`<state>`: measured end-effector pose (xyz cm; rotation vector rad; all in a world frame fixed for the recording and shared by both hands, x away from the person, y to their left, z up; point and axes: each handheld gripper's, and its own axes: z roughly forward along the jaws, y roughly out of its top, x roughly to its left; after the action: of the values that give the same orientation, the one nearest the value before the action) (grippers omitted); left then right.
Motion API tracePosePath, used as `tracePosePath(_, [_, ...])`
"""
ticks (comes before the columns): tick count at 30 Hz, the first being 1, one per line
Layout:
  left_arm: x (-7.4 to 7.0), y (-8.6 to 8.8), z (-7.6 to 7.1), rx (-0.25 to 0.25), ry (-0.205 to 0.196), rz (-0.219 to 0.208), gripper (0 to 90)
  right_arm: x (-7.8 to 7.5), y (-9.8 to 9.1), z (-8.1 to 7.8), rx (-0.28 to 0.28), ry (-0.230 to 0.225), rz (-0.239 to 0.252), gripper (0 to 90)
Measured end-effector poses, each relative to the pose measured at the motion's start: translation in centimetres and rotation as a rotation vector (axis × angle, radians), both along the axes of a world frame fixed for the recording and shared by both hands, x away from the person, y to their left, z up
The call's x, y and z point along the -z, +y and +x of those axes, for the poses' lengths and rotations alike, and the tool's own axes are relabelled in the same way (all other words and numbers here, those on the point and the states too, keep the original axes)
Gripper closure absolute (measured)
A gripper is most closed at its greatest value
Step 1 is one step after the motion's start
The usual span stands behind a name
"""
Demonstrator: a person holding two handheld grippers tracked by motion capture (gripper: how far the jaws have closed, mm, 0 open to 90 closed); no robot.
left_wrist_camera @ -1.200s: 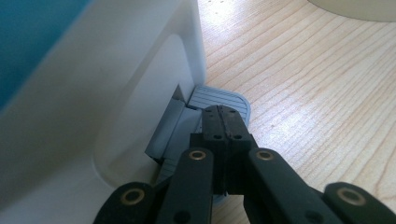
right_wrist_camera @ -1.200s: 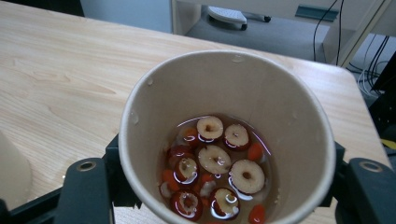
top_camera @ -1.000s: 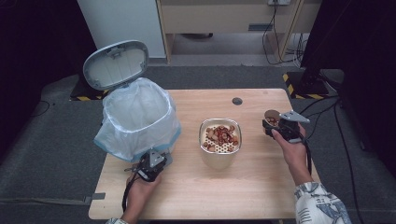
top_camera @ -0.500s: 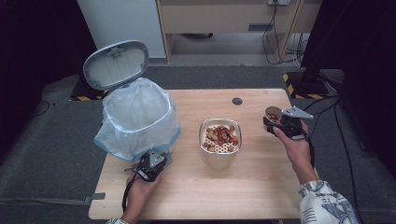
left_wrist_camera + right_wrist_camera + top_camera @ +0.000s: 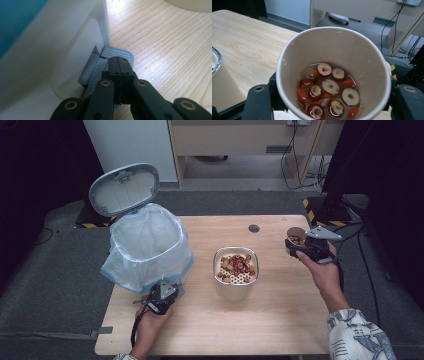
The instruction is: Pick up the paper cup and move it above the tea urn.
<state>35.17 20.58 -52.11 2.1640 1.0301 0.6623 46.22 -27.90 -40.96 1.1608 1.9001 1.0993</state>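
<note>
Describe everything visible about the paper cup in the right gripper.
The paper cup is a round, open-topped cup of pale beige paper, with droplets on its inner wall. It holds red jujube slices with pale centres and small orange berries in a shallow pool of liquid. It looks roughly upright, clamped at its sides by the right gripper, off the wooden table near its right edge, to the right of the metal strainer container.

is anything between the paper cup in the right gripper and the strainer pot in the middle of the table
Nothing visible does. Only bare wooden table lies between the beige paper cup of red fruit slices, gripped by the right gripper, and the metal strainer pot.
</note>
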Motion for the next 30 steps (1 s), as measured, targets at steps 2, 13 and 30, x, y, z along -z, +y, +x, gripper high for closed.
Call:
tracePosePath(2, [0.0,0.0,0.0,0.000,0.000,0.000,89.4,-0.7,-0.1,0.0,-0.004,-0.006,-0.013,33.2])
tracePosePath(13, [0.0,0.0,0.0,-0.001,0.000,-0.001,89.4,-2.6,-0.4,0.4,-0.032,-0.022,-0.028,33.6])
tracePosePath(30, [0.0,-0.1,-0.1,-0.005,-0.002,0.002,89.4,-5.2,-0.2,2.9,-0.186,-0.051,-0.043,34.3])
